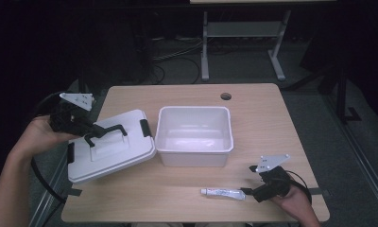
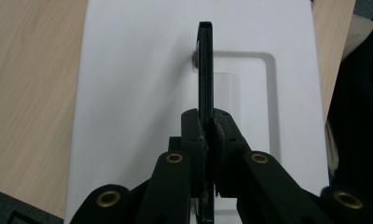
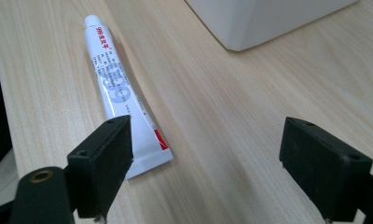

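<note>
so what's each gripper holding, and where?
Left gripper: shut on the lid's black handle. Right gripper: open, holding nothing; the tube lies on the table.

A white tube [image 3: 117, 93] lying on the counter [image 3: 231, 116] carries pale grey-blue digits along its length that look like "989", small red characters near its cap and rows of fine dark print beside them, all too small to read for certain.

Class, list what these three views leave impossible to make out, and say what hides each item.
- Tube print: too small in the high view, partly behind one of the fingers in the right gripper view.
- Table under the lid: covered in the high view.
- Lid handle far end: edge-on in the left gripper view.
</note>
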`<state>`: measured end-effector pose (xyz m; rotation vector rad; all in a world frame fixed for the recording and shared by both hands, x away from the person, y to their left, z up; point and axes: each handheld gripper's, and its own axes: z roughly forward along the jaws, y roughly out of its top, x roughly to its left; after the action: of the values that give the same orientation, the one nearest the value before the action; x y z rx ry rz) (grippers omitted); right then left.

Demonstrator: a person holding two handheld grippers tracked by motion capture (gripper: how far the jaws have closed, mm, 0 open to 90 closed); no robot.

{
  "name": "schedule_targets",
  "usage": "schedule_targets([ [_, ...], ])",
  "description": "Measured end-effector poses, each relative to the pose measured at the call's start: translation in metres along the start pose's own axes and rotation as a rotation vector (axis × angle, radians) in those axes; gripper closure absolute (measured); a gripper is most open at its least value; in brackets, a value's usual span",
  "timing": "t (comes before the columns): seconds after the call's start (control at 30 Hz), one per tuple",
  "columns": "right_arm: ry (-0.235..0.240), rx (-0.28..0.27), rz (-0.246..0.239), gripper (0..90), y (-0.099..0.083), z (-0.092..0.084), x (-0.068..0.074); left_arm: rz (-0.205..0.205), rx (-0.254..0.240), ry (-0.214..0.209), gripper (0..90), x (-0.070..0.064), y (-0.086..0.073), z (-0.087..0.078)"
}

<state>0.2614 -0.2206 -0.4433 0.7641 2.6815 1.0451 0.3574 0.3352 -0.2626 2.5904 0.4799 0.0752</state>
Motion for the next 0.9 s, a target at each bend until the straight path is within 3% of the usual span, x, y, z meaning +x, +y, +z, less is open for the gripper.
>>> schedule_targets([
  [0.23,0.0,0.006,-0.008,16.6,0.002,0.002,0.001,-0.024,-0.003,0.004,84.5,0.002,-0.013,0.006],
  [0.67,0.006,0.011,-0.004,16.6,0.002,0.003,0.003,-0.066,0.002,-0.011,84.5,0.006,-0.043,0.032],
  [0.9,0.015,0.018,-0.003,16.7,0.001,0.005,0.004,-0.078,0.013,-0.016,84.5,0.007,-0.05,0.047],
])
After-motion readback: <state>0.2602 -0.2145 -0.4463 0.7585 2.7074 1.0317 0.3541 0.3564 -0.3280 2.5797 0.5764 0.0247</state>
